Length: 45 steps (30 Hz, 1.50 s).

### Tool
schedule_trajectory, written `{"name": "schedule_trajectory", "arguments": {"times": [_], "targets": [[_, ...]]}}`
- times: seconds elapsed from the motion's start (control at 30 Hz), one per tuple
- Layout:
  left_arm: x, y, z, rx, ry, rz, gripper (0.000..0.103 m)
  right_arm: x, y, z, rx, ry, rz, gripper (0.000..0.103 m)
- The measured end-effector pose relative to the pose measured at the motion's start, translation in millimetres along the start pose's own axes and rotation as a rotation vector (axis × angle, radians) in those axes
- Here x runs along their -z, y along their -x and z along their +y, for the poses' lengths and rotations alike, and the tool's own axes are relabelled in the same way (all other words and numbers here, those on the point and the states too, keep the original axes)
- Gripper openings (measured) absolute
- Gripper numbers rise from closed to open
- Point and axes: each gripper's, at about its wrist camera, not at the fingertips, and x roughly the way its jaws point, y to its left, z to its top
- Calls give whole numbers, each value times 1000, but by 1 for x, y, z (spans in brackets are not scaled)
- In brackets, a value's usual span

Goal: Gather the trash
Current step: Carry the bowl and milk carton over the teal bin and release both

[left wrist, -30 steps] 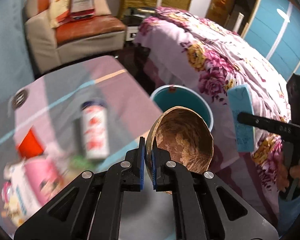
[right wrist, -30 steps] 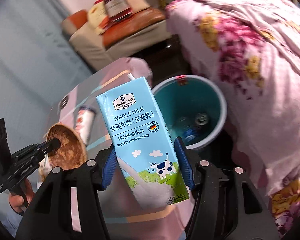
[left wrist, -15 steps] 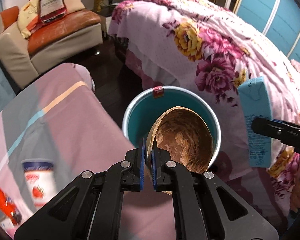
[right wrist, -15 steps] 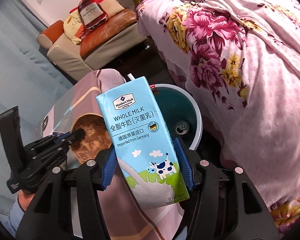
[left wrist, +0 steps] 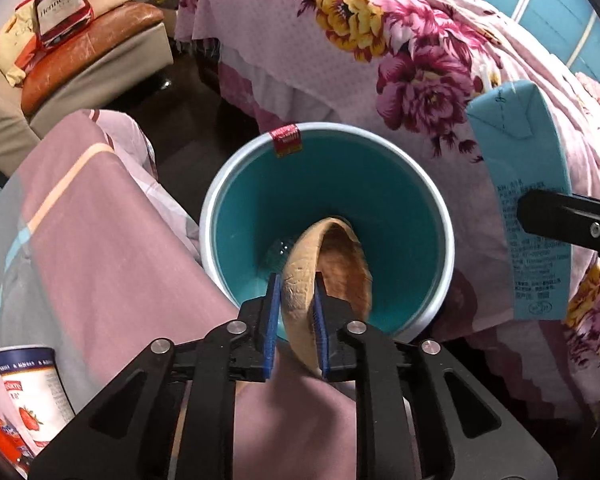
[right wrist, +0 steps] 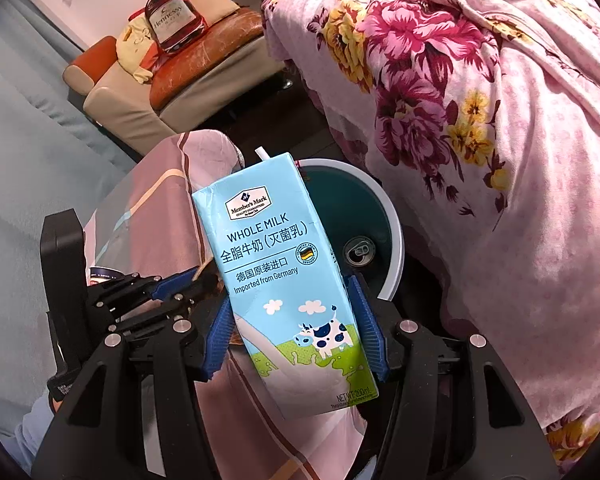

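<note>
While my left claw [left wrist: 296, 312], its jaws just eased apart, loosely straddles the brown coconut-shell bowl [left wrist: 324, 276] tipping into the teal round plastic bin [left wrist: 260, 208], my right claw [right wrist: 294, 340] pinches the light-blue milk carton [right wrist: 284, 276] beside it. 1 can [right wrist: 359, 249] is binned; a strawberry-print tub [left wrist: 32, 380] waits on the surface.

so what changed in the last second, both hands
The left gripper carried the brown shell-like bowl from beside the teal bin to over its mouth. Its jaws have just been opening, and the bowl between them has tipped down toward the bin. The right gripper drew closer to the bin. Unchanged: it stays clamped on the milk carton, and the can lies in the bin.
</note>
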Motion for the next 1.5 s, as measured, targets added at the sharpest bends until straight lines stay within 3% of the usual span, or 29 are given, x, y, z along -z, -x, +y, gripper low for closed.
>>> {"name": "schedule_trajectory", "arguments": {"times": [0.17,0.3,0.57,1.03,1.23,1.5], "targets": [[4,9,1,26,15,-5,22,-2,-2,3,2,3,1,53],[6,20,1,42,27,-31,41,-6,-1,4,6,6,-2,53],[12,39,11,90,93,-62,44,-8,-7,11,15,16,12,53],[33,86,51,117,240,-153,76,-16,-55,33,23,61,97,53],[43,95,68,118,284,-161,80,-10,-68,43,18,70,139,55],[54,105,79,120,312,-167,84,-6,-52,53,31,75,116,65]]}}
